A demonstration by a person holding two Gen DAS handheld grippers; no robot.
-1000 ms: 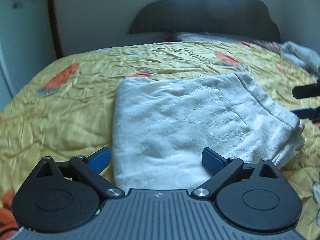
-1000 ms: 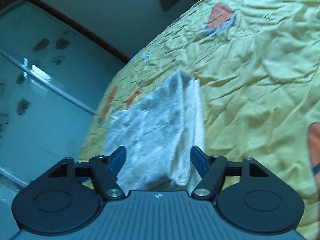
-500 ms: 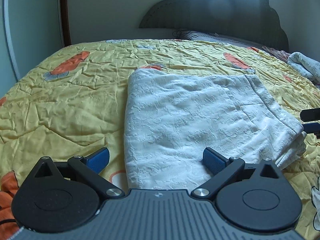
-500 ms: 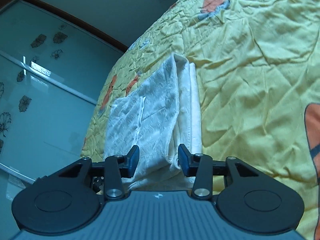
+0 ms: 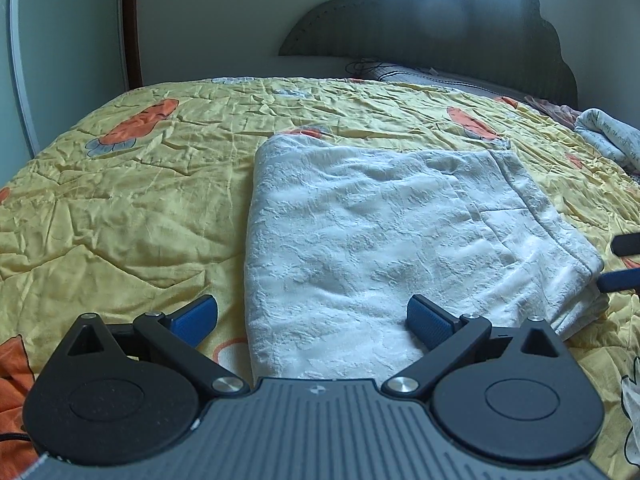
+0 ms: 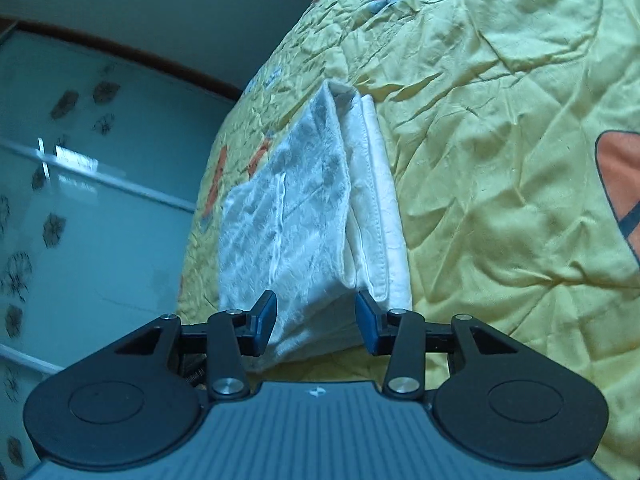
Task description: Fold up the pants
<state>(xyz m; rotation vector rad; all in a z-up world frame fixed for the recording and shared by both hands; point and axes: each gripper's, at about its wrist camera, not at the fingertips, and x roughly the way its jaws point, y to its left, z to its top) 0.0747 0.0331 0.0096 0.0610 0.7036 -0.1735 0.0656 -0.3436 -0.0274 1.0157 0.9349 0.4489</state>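
The white textured pants (image 5: 380, 240) lie folded in a rough rectangle on the yellow bedspread (image 5: 120, 208). My left gripper (image 5: 312, 320) is open, its blue pads straddling the near edge of the pants just above the bed. My right gripper (image 6: 316, 316) is open with its pads on either side of the stacked folded end of the pants (image 6: 304, 216), not clamped. The right gripper's fingers (image 5: 624, 264) show at the right edge of the left wrist view, at the pants' right corner.
A dark scalloped headboard (image 5: 460, 28) and a pillow (image 5: 420, 76) stand at the far end of the bed. Another folded pale cloth (image 5: 608, 140) lies at the far right. A glass wardrobe door (image 6: 80, 200) runs along the bed's left side.
The right gripper narrowed half a second ago and has now widened again around the folded end. The left gripper has stayed open, drawing back slightly from the pants.
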